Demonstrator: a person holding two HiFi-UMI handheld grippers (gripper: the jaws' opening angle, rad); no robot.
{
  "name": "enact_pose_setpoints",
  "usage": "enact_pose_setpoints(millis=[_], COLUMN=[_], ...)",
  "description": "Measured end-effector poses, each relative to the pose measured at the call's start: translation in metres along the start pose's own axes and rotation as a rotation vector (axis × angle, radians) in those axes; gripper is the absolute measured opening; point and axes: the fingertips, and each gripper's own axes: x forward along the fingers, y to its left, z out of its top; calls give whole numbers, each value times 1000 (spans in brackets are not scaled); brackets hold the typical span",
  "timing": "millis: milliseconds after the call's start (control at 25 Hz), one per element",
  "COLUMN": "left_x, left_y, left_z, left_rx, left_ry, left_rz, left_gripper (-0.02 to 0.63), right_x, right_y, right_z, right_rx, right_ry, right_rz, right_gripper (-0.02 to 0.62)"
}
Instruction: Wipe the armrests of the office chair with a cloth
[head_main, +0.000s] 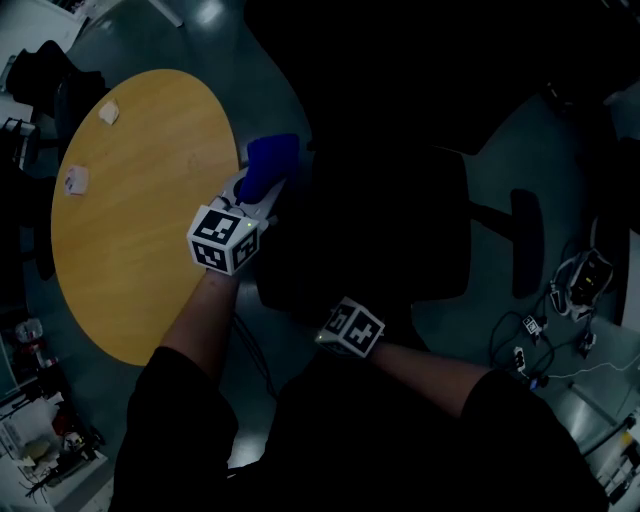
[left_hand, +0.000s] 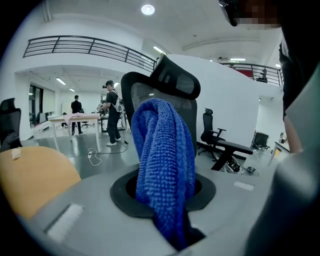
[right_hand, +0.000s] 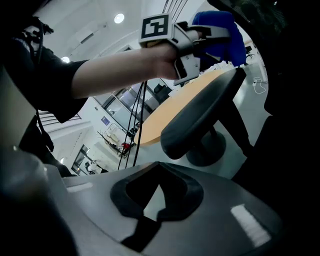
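The black office chair (head_main: 400, 230) fills the dark middle of the head view, and its right armrest (head_main: 525, 240) shows as a dark pad. My left gripper (head_main: 255, 190) is shut on a blue cloth (head_main: 270, 162) at the chair's left side, beside the table. The cloth (left_hand: 167, 165) hangs bunched between the jaws, with the chair's backrest (left_hand: 170, 82) behind it. The left armrest (right_hand: 200, 117) lies just under that gripper and cloth (right_hand: 217, 22); contact cannot be made out. My right gripper (right_hand: 160, 200) is shut and empty, low beside the armrest; its marker cube (head_main: 352, 328) shows.
A round wooden table (head_main: 140, 210) stands left of the chair with small items (head_main: 76, 180) on it. Cables and devices (head_main: 560, 300) lie on the floor at the right. People stand at distant desks (left_hand: 80, 117). Another office chair (left_hand: 212, 132) stands further back.
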Motion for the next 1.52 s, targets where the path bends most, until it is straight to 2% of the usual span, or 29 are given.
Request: enact_pose_setpoints(millis=[80,200,440,640,760,880,960,1240,1520], left_x=[14,30,24,6,-6,-12,-14,-30,-58], left_y=[-2,-11,-28,-39,-47,-57,-60,-74,-99], left_z=[-3,-20,-37,-52,-61,-70,-70,-79,-93], left_rx=[-13,-4,18,32,35,6,-16,-80,-207], left_ry=[11,73,120,178,253,345,374,383,381], left_rz=[-24,-62,-97,-91,-79,-85,-84,-98,-105], left_gripper=[109,109,109,109,109,107,107,107,109], right_x=[3,6,6,6,5,6,6,7,2], right_y=[-1,-7,-15,-15,-13,-15,-15,-18,-18], right_z=[-2,-2,0,0,0,0,-2,-4,-2], right_rx=[1,11,46,66,75,89,95,98,118], right_ry=[6,9,-2,-3,-4,-8,-5,-30,-24], right_rz=[5,-5,-19,-21,-14,-24,-29,-34,-38], right_gripper=[5,3,4,5,3,4,3,4,5])
